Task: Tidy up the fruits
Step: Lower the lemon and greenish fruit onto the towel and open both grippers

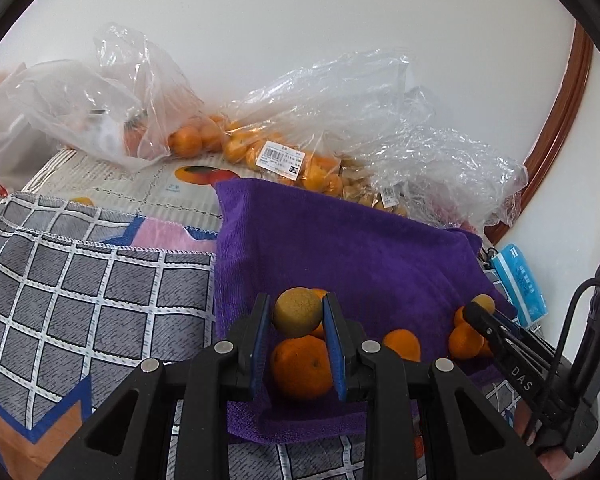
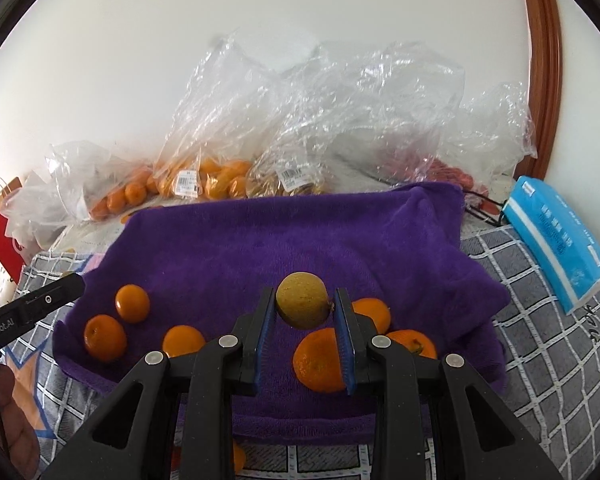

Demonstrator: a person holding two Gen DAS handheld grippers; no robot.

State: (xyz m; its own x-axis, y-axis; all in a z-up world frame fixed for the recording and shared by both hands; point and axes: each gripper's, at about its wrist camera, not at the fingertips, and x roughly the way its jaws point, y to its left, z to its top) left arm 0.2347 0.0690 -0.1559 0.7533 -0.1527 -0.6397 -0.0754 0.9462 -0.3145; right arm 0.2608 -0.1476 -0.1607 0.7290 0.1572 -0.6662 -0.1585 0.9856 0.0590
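Closest to you, your left gripper (image 1: 297,301) is pinching a dull yellow fruit (image 1: 298,314) between its blue pads, at the fingertips. Your right gripper (image 2: 302,297) holds a second yellow fruit (image 2: 302,306) the same way. This fruit's long axis runs across the jaws, with its stem end against the right-hand pad.

Each fruit hangs straight ahead of its gripper, directly above oranges (image 1: 300,366) lying loose on a purple towel (image 1: 360,248). Setting either fruit down probably means shifting to bare towel first. The right gripper has open towel just to its left.

The towel lies on a grey checked cloth (image 1: 80,300). A blue tissue pack (image 2: 556,240) sits to the right, its print too small to read.

Farther back, clear plastic bags (image 2: 216,178) of oranges and other fruit rest against a white wall. Their barcode labels (image 1: 280,160) are unreadable. Each camera catches the other gripper at its edge, marked "DAS" on the right one and "iRobot.AI" on the left.
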